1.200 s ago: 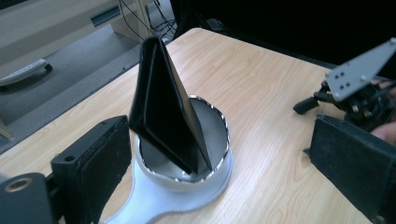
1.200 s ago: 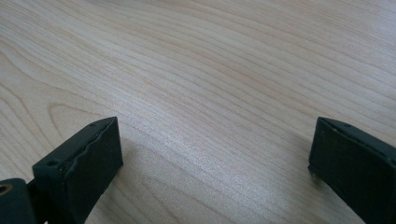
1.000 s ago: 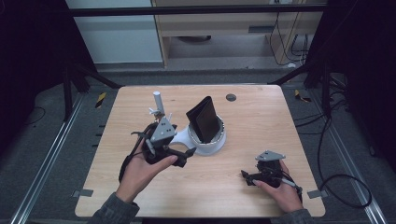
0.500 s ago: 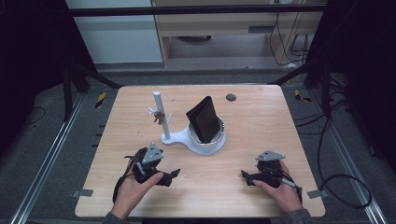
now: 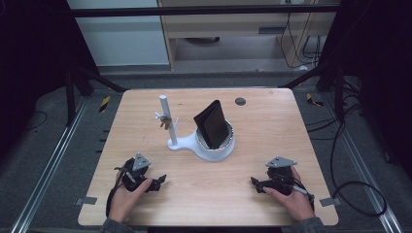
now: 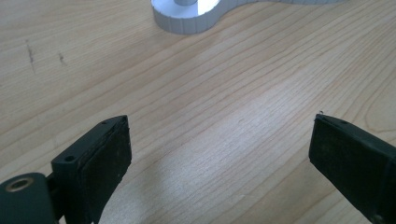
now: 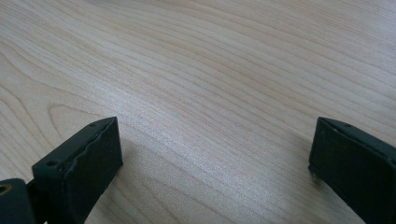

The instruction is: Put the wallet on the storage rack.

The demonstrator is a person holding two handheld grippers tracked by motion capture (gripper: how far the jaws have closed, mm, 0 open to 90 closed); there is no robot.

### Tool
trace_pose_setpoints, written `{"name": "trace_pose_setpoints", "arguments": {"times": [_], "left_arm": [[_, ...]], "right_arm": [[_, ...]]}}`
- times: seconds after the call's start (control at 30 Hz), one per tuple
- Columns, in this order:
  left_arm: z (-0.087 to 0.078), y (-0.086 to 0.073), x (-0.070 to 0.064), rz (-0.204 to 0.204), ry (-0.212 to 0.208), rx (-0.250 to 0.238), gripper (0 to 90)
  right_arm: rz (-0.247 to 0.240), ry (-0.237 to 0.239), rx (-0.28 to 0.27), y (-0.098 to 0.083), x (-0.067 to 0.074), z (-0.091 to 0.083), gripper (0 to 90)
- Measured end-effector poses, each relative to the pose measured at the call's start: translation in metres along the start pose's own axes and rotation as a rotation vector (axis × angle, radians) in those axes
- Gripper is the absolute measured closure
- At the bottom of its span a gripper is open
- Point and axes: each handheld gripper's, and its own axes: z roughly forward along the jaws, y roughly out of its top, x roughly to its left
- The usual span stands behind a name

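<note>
High view: your left gripper (image 5: 154, 182) sits nearer the white stand (image 5: 194, 143); right gripper (image 5: 260, 185) farther. Both jaws wide, empty.

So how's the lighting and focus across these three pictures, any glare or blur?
High view: table evenly lit, surroundings dark, slightly soft. Left gripper view: pale sheen on the wood between the jaws, white base sharp enough. Right gripper view: similar soft sheen, jaws slightly blurred.

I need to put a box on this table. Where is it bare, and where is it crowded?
Bare wood runs along the far edge beyond the white post stand, down both side edges, and between the left gripper and right gripper. The middle is crowded: the stand's round dish holds an upright black wallet.
</note>
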Motion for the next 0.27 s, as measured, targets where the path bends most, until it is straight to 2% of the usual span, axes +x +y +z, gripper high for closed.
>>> {"name": "trace_pose_setpoints", "arguments": {"times": [0.07, 0.27], "left_arm": [[0.001, -0.001, 0.001, -0.006, -0.003, 0.0, 5.5], [0.011, -0.007, 0.005, -0.044, 0.01, 0.046, 5.1]], "right_arm": [[0.0, 0.0, 0.0, 0.0, 0.0, 0.0, 2.6], [0.001, -0.001, 0.0, 0.0, 0.0, 0.0, 2.5]]}}
